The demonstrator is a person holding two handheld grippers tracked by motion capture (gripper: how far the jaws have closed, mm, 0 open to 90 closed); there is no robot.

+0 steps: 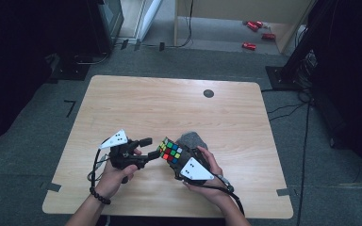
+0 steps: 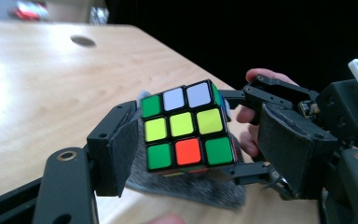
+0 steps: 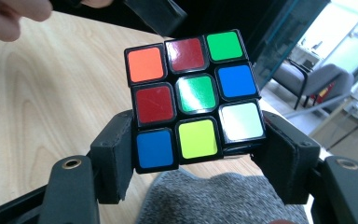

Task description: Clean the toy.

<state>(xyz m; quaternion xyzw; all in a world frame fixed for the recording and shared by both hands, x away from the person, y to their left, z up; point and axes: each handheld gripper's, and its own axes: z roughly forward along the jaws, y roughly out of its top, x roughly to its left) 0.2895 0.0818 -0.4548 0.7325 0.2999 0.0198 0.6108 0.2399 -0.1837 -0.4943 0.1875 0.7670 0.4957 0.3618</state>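
A scrambled colour cube (image 1: 170, 150) is held just above the wooden table (image 1: 169, 108), near its front edge. My right gripper (image 1: 178, 161) is shut on it. In the right gripper view both pads press the sides of the cube (image 3: 193, 95) at its lowest row, the right gripper (image 3: 198, 154) reaching in from below. My left gripper (image 1: 149, 147) points at the cube from the left with its jaws apart. In the left gripper view the cube (image 2: 186, 126) sits between the pads of the left gripper (image 2: 200, 140), with a gap at the right pad (image 2: 291, 144).
A grey cloth (image 1: 192, 139) lies on the table under and behind the cube. A dark round hole (image 1: 208, 93) marks the far side of the table. Red items (image 1: 254, 33) lie on the floor beyond, near a wooden frame.
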